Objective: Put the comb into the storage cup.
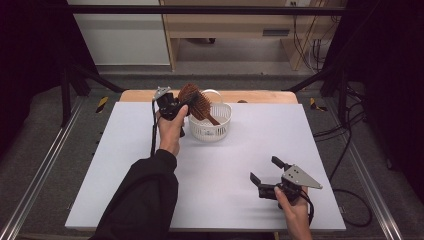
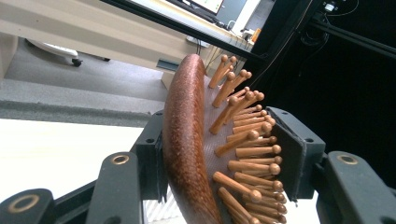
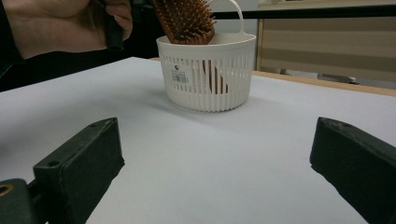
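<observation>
hairbrush (image 1: 196,102) | clamped in left gripper (image 1: 186,106) | handle down in basket (image 1: 216,131)

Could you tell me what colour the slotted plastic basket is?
White; the slotted plastic basket shows best in the right gripper view.

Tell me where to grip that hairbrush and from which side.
Grip the hairbrush by its oval head, from the left, above the basket: the handle sits down inside, and the left gripper already clamps the head, back against one pad, bristles against the other.

Wooden hairbrush (image 3: 186,19) in white basket (image 3: 208,77), possibly handle down, table (image 3: 210,163)
</observation>
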Demonstrator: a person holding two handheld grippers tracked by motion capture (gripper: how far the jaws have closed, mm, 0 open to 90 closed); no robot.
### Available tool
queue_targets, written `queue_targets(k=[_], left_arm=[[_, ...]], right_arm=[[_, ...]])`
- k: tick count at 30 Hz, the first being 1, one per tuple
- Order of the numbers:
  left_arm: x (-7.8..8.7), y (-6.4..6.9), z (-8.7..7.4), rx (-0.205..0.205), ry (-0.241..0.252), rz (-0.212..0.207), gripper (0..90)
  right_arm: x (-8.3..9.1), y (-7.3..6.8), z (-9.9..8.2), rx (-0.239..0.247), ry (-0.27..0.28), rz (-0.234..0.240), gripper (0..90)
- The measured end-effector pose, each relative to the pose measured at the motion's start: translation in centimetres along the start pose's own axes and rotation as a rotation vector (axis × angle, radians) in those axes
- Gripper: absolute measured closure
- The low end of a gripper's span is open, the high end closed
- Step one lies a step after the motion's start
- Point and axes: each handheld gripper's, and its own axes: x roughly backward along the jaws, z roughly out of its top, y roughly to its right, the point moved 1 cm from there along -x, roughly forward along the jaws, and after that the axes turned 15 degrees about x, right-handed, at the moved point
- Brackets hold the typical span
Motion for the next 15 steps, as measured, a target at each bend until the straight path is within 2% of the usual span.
queue_targets(k=[15], left_arm=[[0.2, -0.59, -0.04, 0.009, 0.0, 0.005, 43.9]], right_arm=[[-0.03, -0.05, -0.01, 0.0, -0.001, 0.004, 2.9]])
